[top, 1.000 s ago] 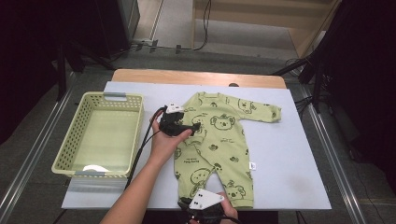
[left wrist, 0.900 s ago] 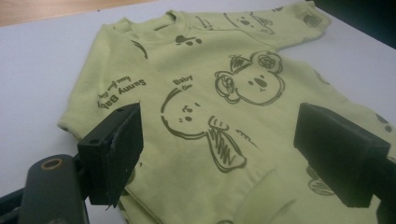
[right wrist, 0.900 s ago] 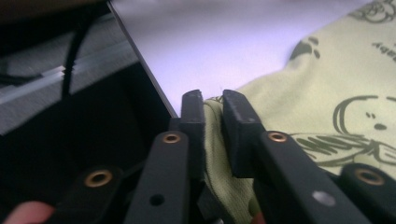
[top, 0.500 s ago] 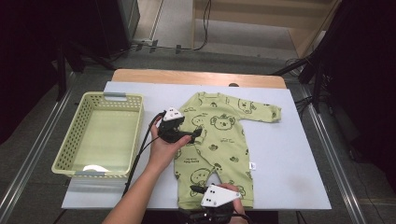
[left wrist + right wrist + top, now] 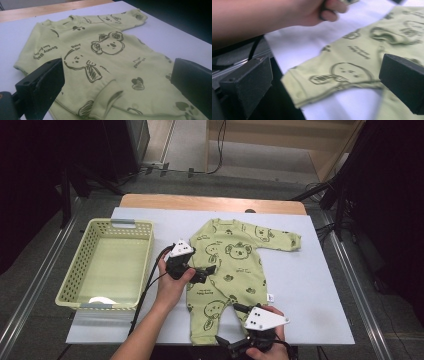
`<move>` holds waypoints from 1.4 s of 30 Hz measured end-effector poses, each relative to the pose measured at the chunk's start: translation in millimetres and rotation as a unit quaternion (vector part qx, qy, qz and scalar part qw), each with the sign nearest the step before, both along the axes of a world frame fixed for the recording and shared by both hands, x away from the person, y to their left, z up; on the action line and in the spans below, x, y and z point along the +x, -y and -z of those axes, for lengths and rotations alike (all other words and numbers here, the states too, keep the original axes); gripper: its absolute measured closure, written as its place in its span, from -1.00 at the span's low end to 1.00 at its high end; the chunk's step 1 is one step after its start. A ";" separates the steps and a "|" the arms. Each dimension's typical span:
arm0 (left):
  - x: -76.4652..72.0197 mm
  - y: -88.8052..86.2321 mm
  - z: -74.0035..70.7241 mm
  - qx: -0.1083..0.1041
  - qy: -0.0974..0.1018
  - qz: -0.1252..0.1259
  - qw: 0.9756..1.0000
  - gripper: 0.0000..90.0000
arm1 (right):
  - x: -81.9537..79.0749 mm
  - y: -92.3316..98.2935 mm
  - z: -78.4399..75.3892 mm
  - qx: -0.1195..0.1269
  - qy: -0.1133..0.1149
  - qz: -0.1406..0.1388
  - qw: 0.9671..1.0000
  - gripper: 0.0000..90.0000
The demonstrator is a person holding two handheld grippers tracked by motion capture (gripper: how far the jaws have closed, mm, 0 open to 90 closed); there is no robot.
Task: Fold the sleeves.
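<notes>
A light green baby onesie (image 5: 235,255) with dark bear prints lies flat on the pale table (image 5: 310,290), its left sleeve folded in over the body. My left gripper (image 5: 206,274) hovers at that folded sleeve. In the left gripper view the onesie (image 5: 112,50) spreads between the wide-apart jaws of the left gripper (image 5: 116,85), untouched. My right gripper (image 5: 231,326) is at the near table edge by the onesie's legs. A leg of the onesie (image 5: 352,62) lies loose between the jaws of the right gripper (image 5: 324,85). Both grippers' jaws have just been opening and now stand open.
A pale green plastic basket (image 5: 70,280) stands at the table's left, with something white (image 5: 100,301) in its near corner. A wooden strip (image 5: 210,202) runs along the far table edge. The person's hand (image 5: 312,12) shows in the right gripper view.
The right gripper let go of the onesie's leg end, opened, and moved right and up. The left gripper opened wider and drew slightly toward the near side.
</notes>
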State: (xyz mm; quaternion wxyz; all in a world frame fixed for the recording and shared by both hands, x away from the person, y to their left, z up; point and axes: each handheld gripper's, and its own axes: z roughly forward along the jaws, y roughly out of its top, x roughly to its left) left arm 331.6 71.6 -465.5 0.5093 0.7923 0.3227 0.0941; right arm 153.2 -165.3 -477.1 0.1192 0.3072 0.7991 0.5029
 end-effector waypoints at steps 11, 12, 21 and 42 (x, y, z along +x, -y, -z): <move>-22.5 -13.3 0.5 0.001 0.007 -0.007 1.000 -1.00 | 17.2 48.7 0.8 0.009 -0.005 0.062 0.998 -1.00; -25.0 -14.4 0.9 0.003 0.008 -0.007 1.000 -1.00 | 18.9 52.0 1.2 0.010 -0.008 0.066 0.998 -1.00; -46.7 -23.9 8.5 -0.006 0.011 -0.004 1.000 -1.00 | 29.5 78.2 4.1 0.011 -0.014 0.105 0.994 -1.00; -83.3 -42.0 14.5 -0.008 0.026 0.002 1.000 -1.00 | 54.1 133.3 1.9 0.009 -0.020 0.176 0.984 -1.00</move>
